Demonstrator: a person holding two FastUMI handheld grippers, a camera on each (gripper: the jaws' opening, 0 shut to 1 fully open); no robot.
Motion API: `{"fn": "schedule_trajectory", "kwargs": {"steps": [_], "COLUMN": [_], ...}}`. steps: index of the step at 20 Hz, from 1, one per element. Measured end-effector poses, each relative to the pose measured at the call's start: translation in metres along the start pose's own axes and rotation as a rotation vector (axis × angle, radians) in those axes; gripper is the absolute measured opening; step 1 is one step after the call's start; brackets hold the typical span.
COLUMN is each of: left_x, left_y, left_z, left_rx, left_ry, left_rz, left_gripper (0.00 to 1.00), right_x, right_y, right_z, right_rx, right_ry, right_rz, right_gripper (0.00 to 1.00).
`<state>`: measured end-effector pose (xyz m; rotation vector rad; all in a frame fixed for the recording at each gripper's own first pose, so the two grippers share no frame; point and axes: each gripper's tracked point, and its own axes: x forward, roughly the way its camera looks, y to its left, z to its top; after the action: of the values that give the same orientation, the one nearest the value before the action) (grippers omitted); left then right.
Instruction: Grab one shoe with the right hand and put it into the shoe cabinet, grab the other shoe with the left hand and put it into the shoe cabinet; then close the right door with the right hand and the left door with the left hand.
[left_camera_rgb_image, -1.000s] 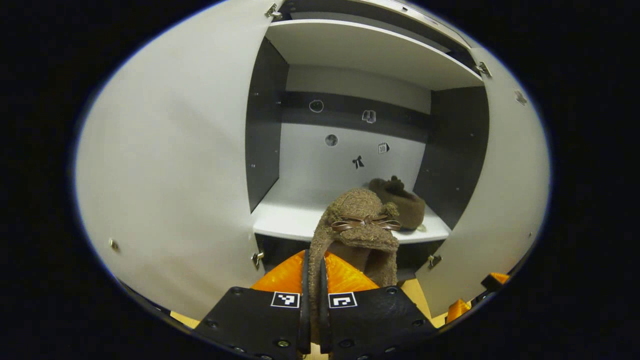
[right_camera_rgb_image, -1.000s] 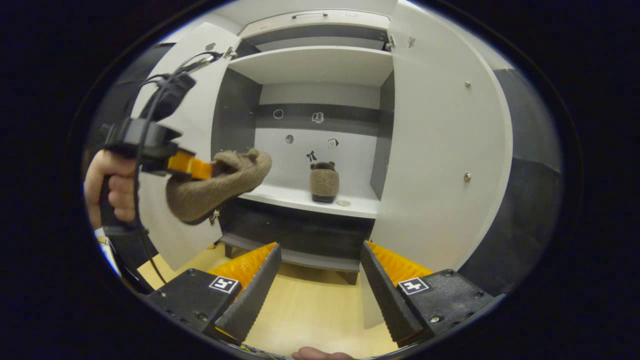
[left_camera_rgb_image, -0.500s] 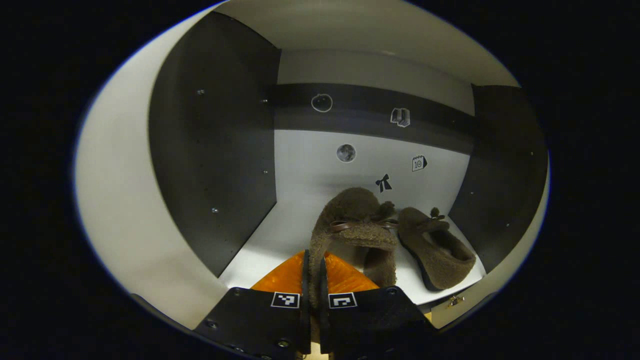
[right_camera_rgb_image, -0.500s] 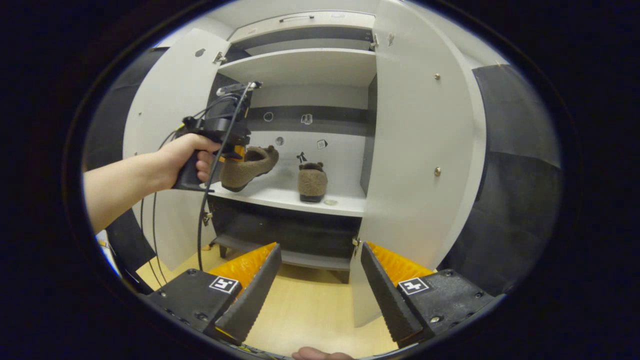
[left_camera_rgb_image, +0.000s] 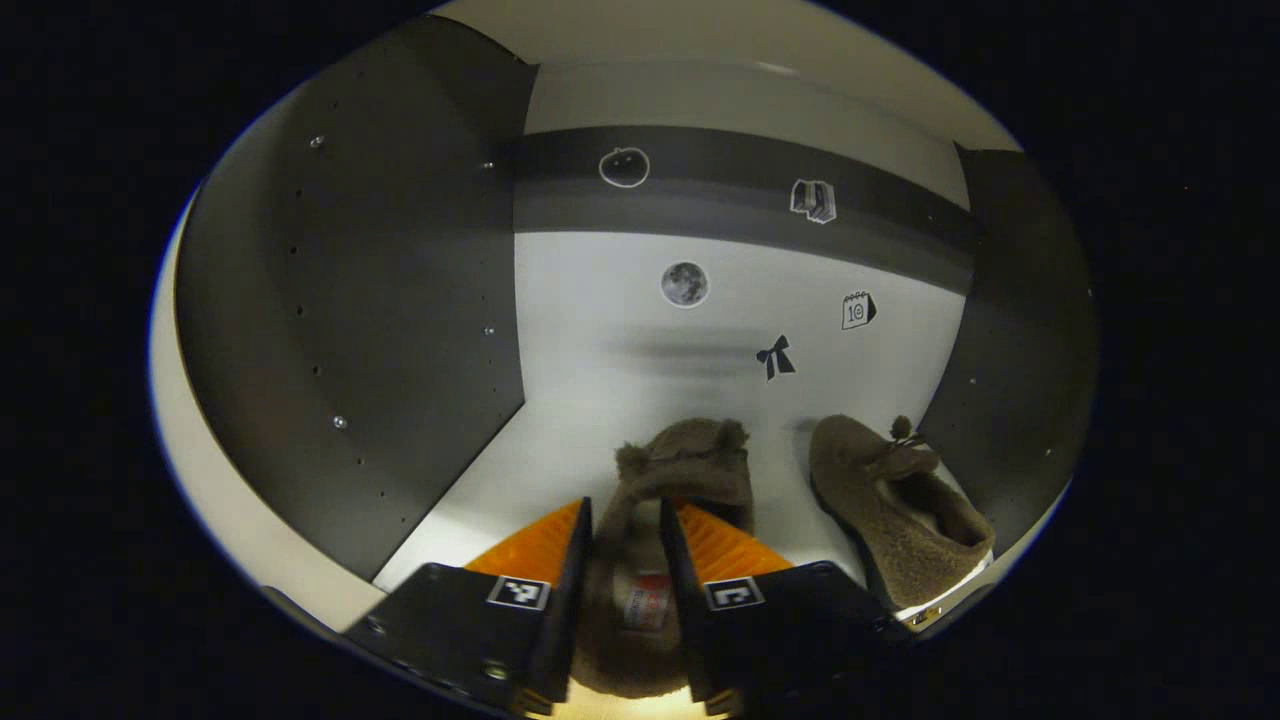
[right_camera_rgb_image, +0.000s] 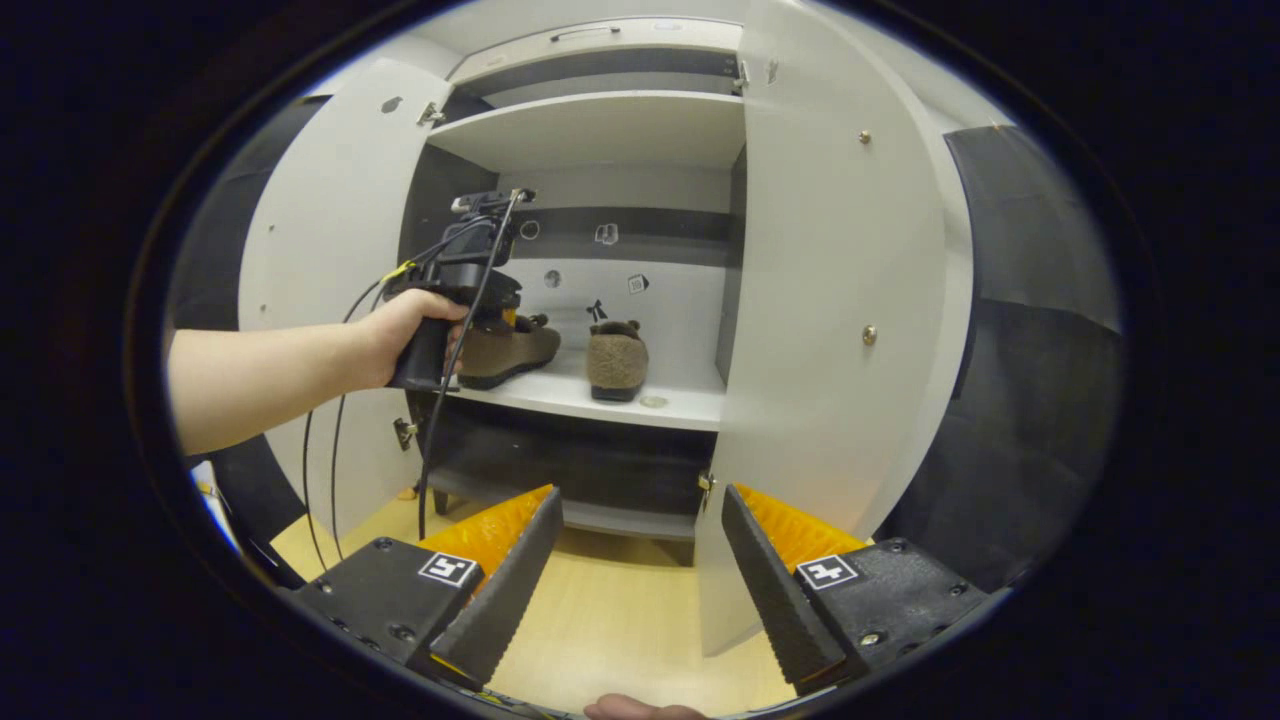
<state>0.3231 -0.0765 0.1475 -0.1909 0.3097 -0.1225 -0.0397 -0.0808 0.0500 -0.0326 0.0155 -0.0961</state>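
Shoe (left_camera_rgb_image: 668, 500) sits on cabinet shelf (left_camera_rgb_image: 560, 440) beside its mate (left_camera_rgb_image: 890, 500), left gripper (left_camera_rgb_image: 625, 600) jaws loosened around heel for release; right gripper (right_camera_rgb_image: 640, 585) gapes, empty.

The left gripper (left_camera_rgb_image: 625, 560) reaches into the shoe cabinet (left_camera_rgb_image: 400, 300), its fingers (left_camera_rgb_image: 570, 590) parted on either side of a fuzzy brown shoe (left_camera_rgb_image: 680, 480) on the white shelf (left_camera_rgb_image: 560, 440). A second shoe (left_camera_rgb_image: 895, 505) lies just to its right, near the dark side wall (left_camera_rgb_image: 1010, 400).
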Motion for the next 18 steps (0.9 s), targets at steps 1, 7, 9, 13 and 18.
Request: {"fn": "schedule_trajectory", "kwargs": {"steps": [1,7,9,13,18], "left_x": [-0.005,-0.074,-0.105,-0.182,-0.266], "left_y": [0.001,-0.007,-0.010,-0.009,0.006], "left_z": [0.001,0.014,0.010,-0.001,-0.019], "left_rx": [0.014,0.141,0.165,0.125,0.089], "left_ry": [-0.015,-0.227,-0.283,-0.393,-0.461], "left_rz": [-0.002,-0.037,-0.063,-0.167,-0.187], "left_gripper": [0.41,0.75,1.00,0.93,0.94], "right_x": [0.001,0.005,0.006,0.006,0.002], "right_y": [-0.001,0.005,0.008,0.012,0.019], "right_z": [0.001,0.010,0.014,0.027,0.041], "right_rx": [0.002,-0.016,-0.027,-0.045,-0.045], "right_ry": [-0.001,-0.025,-0.044,-0.085,-0.132], "right_rz": [-0.002,0.001,0.003,0.003,0.006], "right_gripper": [1.00,1.00,1.00,1.00,1.00]}}
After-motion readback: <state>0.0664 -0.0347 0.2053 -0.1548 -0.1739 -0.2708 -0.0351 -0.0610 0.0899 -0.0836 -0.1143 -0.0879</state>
